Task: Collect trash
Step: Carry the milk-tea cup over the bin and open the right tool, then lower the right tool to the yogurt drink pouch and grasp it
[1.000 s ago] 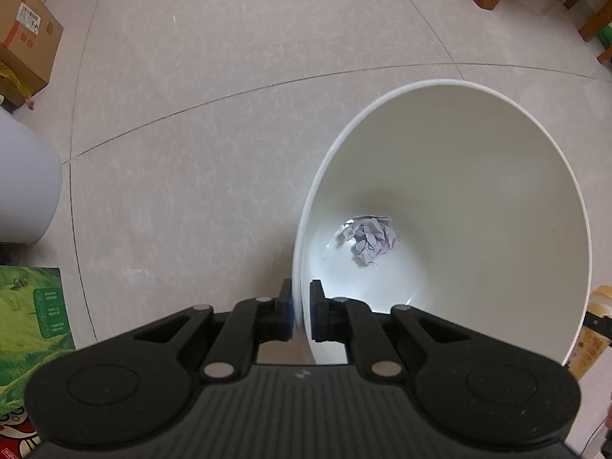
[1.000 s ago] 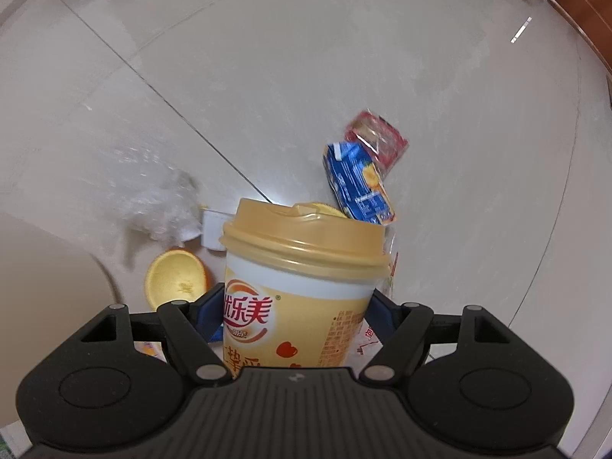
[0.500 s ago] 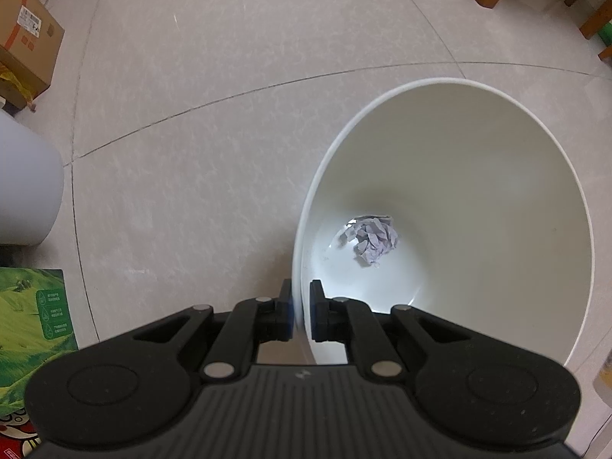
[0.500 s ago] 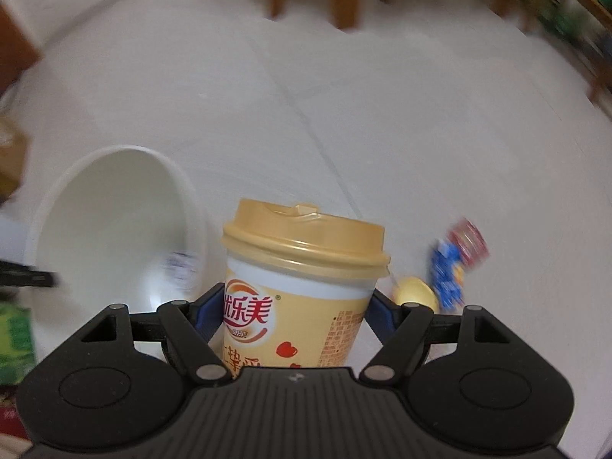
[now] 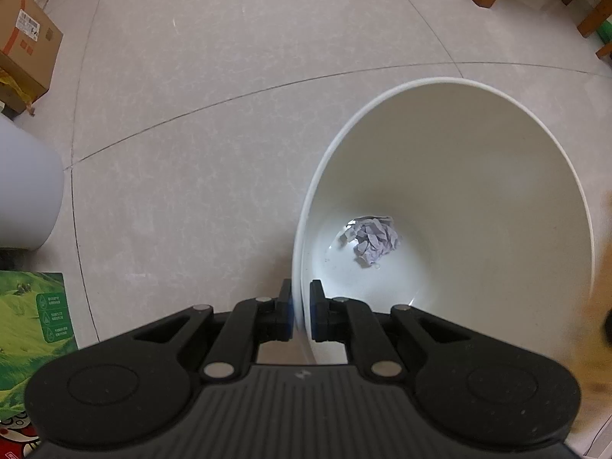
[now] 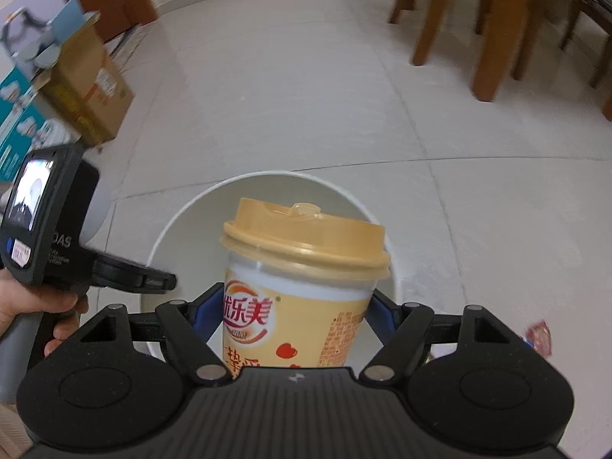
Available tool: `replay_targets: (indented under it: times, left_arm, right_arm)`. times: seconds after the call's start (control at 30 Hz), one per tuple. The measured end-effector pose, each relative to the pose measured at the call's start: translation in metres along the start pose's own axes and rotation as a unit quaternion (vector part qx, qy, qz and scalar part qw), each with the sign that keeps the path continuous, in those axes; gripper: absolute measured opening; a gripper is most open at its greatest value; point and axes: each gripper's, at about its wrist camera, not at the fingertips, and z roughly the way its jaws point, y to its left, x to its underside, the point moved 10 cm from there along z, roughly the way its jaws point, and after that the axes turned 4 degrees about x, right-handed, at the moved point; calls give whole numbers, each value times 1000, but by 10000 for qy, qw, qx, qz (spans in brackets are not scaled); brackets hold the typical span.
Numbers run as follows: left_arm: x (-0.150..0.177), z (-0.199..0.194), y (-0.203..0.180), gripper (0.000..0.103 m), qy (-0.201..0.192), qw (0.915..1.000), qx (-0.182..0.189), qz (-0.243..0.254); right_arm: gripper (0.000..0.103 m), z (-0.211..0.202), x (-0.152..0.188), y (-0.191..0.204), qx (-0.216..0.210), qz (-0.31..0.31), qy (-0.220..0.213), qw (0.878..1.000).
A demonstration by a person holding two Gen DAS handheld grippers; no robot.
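Right gripper (image 6: 296, 311): jaws wide, just been opening; cup (image 6: 302, 279) between them, left pad looks off cup wall, cup above white bin (image 6: 172, 225). Left gripper (image 5: 301, 315): pinched tight on bin (image 5: 302, 237) rim. Crumpled paper (image 5: 373, 239) on bin bottom. Pale tiled floor (image 5: 229, 95). Cardboard box (image 5: 26, 49) far left; wooden chair legs (image 6: 485, 30) beyond.

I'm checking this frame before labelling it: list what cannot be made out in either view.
Base of the cup: right wrist view, behind the right gripper, whose jaws have just been opening around the cup.
Floor of the bin: right wrist view, blocked by the cup.
An orange-brown smear: left wrist view, blurred, cut off by the right edge; unidentifiable.
The red wrapper: right wrist view, blurred, print unreadable.
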Motion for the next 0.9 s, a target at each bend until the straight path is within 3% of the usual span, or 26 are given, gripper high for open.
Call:
replay_targets:
  times: [0.1, 0.37, 0.53, 0.9]
  left_arm:
    - [-1, 0, 0, 6, 10, 10000, 14, -15]
    - [-1, 0, 1, 7, 6, 10000, 37, -36]
    - [-1, 0, 2, 7, 8, 10000, 57, -34]
    - [-1, 0, 3, 7, 18, 10000, 88, -30]
  right_arm:
    - [94, 0, 1, -1, -10, 28, -16, 10000]
    - [99, -17, 15, -43, 241, 192, -441, 9986]
    - [103, -15, 43, -84, 503, 489, -611, 9957]
    - [103, 70, 145, -136, 499, 888, 10, 9948]
